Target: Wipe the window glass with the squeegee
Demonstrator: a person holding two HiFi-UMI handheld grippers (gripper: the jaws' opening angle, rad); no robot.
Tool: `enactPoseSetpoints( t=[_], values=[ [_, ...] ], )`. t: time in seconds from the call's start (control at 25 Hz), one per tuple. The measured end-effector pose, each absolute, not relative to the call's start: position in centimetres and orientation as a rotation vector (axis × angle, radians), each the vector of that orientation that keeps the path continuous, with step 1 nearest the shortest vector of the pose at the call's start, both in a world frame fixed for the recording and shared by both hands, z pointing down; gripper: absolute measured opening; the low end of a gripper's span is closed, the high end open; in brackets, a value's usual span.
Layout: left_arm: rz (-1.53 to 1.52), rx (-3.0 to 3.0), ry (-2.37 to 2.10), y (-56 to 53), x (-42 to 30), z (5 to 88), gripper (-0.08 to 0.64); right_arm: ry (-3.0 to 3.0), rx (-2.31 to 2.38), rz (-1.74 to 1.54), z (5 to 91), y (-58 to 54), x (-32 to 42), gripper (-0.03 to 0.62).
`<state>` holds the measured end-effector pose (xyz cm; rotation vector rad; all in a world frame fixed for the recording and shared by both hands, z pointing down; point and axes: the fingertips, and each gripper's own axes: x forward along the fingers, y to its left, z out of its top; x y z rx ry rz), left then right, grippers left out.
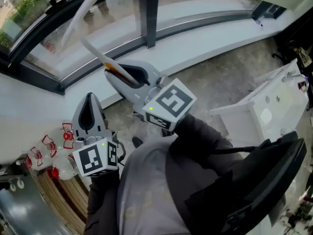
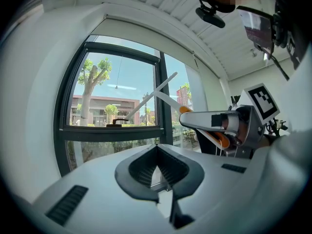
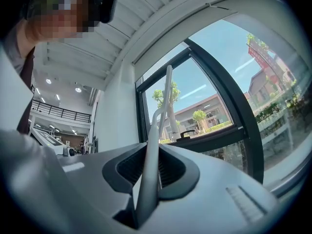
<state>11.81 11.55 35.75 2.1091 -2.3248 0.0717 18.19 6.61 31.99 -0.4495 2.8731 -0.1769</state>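
The window glass fills the top of the head view, split by a dark upright frame bar, with a broad white sill curving below it. The person's grey-sleeved arms reach up from the bottom edge. The right gripper is raised towards the glass with its fingers pinching the handle of the squeegee. An orange section of the handle sits just at the fingertips. From there the white shaft runs up and to the left, away from the person, and its long axis is aimed at the pane. At its far end the long white blade lies crosswise to the shaft, slanting across the glass. I cannot tell whether it touches the pane. In the right gripper view the handle rises straight out between the fingers towards the window. The left gripper is lower and to the left, apart from the squeegee, fingers pressed together on nothing. Beside it stand small clear glasses with red print.
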Motion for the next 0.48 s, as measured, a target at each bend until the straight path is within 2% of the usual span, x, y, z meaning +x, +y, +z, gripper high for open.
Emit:
enactPoseSetpoints(
  t=[0.48],
  values=[
    [0.056,2.154,-2.244,11.0,13.7,36.3,-0.002,2.91,-0.473,-0.145,31.7,6.7,18.7,0.06]
  ],
)
